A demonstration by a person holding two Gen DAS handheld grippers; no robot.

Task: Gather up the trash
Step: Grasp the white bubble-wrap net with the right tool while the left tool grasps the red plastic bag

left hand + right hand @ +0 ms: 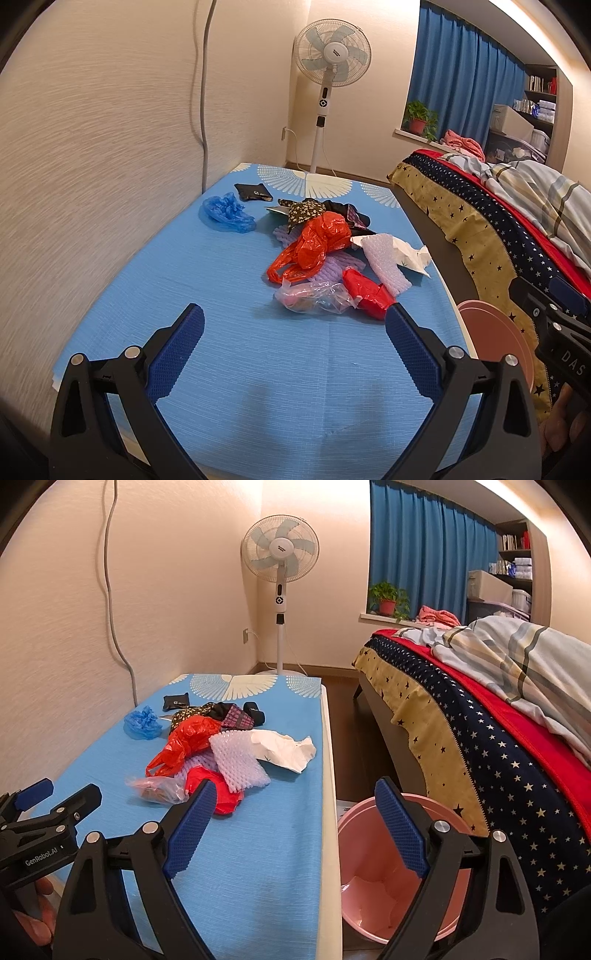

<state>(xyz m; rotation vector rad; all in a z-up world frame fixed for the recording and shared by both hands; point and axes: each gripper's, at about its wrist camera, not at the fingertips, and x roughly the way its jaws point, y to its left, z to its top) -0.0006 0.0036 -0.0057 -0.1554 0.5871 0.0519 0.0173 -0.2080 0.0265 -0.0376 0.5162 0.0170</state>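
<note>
the left gripper [294,325] has its jaws wide apart with nothing between them, above the bare near part of the blue table cover [229,362]. the right gripper [293,799] is also spread wide and holds nothing; it hangs over the right edge of the table, one finger over the cover and the other over the pink bin [373,897]. only the right wrist view looks into this bin, which stands on the floor just beside the table edge, between table and bed [480,738]; the left wrist view shows only a part of its rim. the trash lies in a pile past the middle of the table, nearer to the right edge: a clear plastic bag [314,297] and a red wrapper [369,297] are nearest, then an orange-red plastic bag [314,245], white foam net [384,264] and crumpled white paper [410,254], then dark patterned cloth pieces [306,212]. a blue plastic cover [225,214] and a small black pouch [253,192] lie apart, toward the wall side. the near and left parts of the cover are free. far behind stand a fan [332,55] and a blue curtain [461,85].
</note>
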